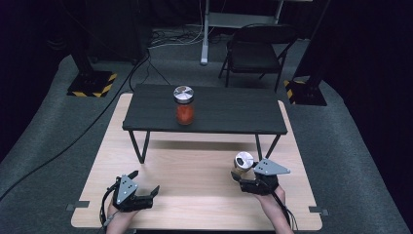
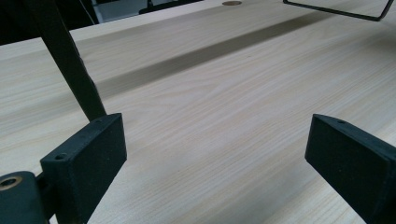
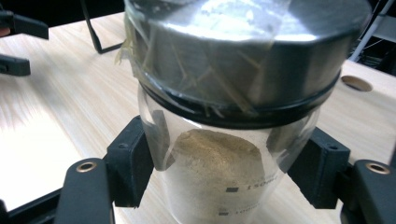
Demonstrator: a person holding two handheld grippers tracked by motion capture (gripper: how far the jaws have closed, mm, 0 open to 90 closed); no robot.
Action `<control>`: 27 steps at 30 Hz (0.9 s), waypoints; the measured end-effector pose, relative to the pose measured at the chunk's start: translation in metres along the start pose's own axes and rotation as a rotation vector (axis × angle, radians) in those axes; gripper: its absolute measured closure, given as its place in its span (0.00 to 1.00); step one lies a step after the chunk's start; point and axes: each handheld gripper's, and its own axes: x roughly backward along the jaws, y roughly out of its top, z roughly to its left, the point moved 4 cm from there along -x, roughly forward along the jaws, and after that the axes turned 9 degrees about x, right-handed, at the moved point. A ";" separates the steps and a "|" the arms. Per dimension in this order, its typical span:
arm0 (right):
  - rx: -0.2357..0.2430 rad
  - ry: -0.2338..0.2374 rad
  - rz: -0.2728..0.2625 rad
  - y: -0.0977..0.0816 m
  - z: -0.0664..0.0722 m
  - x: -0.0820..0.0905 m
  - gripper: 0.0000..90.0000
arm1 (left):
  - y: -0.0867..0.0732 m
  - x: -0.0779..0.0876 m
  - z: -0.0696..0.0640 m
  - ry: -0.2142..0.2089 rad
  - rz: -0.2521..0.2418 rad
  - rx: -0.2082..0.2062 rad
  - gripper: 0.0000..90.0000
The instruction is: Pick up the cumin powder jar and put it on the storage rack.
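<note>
A glass jar of beige powder [image 3: 219, 177], capped with a metal lid [image 3: 243, 51], is gripped by the right hand-held gripper [image 1: 243, 174]. In the right gripper view the two black pads [image 3: 133, 163] are pressed against the glass on either side, just below the lid, and strips of clear tape are seen across the lid's rim. In the high view the jar [image 1: 243, 163] is held upright in that hand-held gripper, directly ahead of the person's right hand [image 1: 270, 195], over the near right part of the light wooden surface [image 1: 195, 170].

The left hand-held gripper [image 1: 146, 183] is kept open, well apart from the jar to its left. In the left gripper view bare wood grain [image 2: 210, 121] is seen between its widely spread jaws, and nothing is held there.

Farther ahead of both hand-held grippers a small black table [image 1: 209, 114] stands on the surface, and a second jar with red contents [image 1: 184, 108] and a metal lid is set on top of it.
</note>
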 end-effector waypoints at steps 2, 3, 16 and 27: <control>0.005 -0.009 -0.002 0.008 -0.002 0.004 0.34 | 0.000 0.000 0.000 -0.001 0.000 0.001 0.06; 0.003 -0.011 -0.005 0.012 -0.003 0.007 0.34 | 0.000 0.000 0.000 -0.001 0.000 -0.001 0.06; 0.029 -0.057 -0.058 0.063 -0.011 0.029 0.34 | 0.001 -0.001 -0.001 -0.005 0.007 -0.006 0.06; 0.053 -0.097 -0.095 0.100 -0.022 0.037 0.34 | 0.001 -0.001 0.000 -0.011 0.006 0.000 0.06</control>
